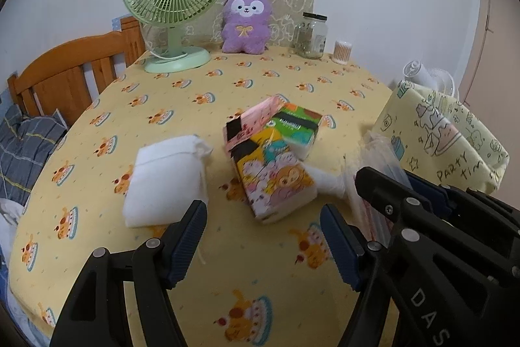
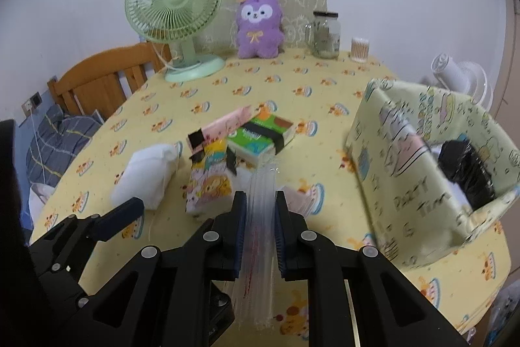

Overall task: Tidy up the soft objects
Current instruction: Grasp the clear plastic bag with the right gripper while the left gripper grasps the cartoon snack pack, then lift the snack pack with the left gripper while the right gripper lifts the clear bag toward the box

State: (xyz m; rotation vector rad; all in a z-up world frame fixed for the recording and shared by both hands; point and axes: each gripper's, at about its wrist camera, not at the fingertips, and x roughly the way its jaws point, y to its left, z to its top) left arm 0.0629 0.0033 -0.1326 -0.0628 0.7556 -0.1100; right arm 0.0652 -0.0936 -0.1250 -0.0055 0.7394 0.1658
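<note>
Gently now. Hold the right tongs (image 2: 260, 200) pressed together on the see-through pack of bags (image 2: 260, 174), just as at this moment, with the pack squeezed flat between both blue pads. Lift slowly and keep level: floppy far end, sticking out loose close to the taped tissue packs (image 2: 208, 184). Mind not to bump those.

Then carry across to the soft yellow box (image 2: 406, 158) on the right side of the desk (image 2: 292, 80). Go up and over the near wall, not into it; looks like cloth, so could fold or tip. Aim for the free space beside the black thing (image 2: 464, 171) inside. Let go only when low in the box, never from high up.

Leave the left tongs (image 1: 263, 210) wide apart and holding nothing, above the desk next to the white pouch (image 1: 165, 181), out of the way. Probably good for grabbing that pouch afterwards.
</note>
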